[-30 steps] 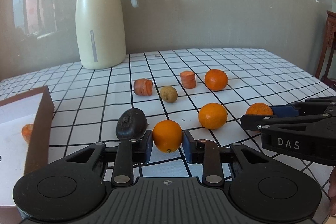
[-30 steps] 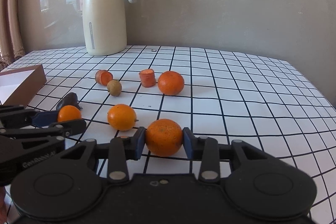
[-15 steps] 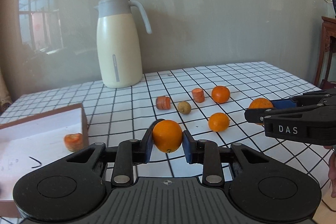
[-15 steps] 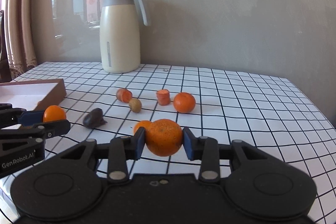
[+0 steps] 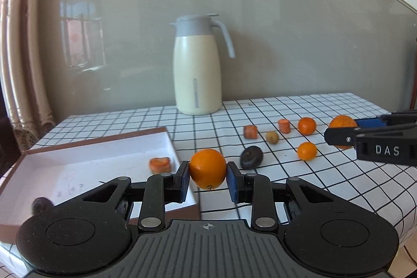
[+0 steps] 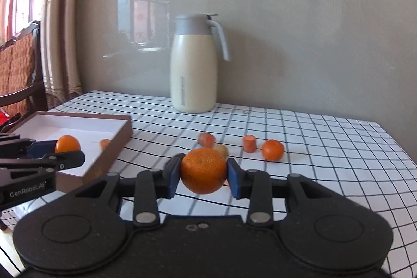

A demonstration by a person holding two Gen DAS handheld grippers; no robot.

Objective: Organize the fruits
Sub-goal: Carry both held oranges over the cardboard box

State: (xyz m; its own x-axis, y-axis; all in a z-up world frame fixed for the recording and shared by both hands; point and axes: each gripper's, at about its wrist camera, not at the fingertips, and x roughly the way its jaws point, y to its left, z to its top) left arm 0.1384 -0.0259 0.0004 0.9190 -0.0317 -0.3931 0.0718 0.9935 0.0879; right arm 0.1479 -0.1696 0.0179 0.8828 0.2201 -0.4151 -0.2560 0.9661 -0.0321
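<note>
Two oranges ride clamped in your jaws, left orange (image 5: 207, 168) nearing the box (image 5: 86, 145), right orange (image 6: 203, 170) lifted clear of the worktop (image 6: 325, 147), likely box-bound

1. A cream jug (image 5: 196, 74) with a grey lid and handle stands upright at the far edge of the surface (image 5: 338, 181), which wears a white, black-gridded cloth.
2. A wooden chair (image 6: 19, 69) stands at left, before beige curtains (image 6: 61, 17).
</note>
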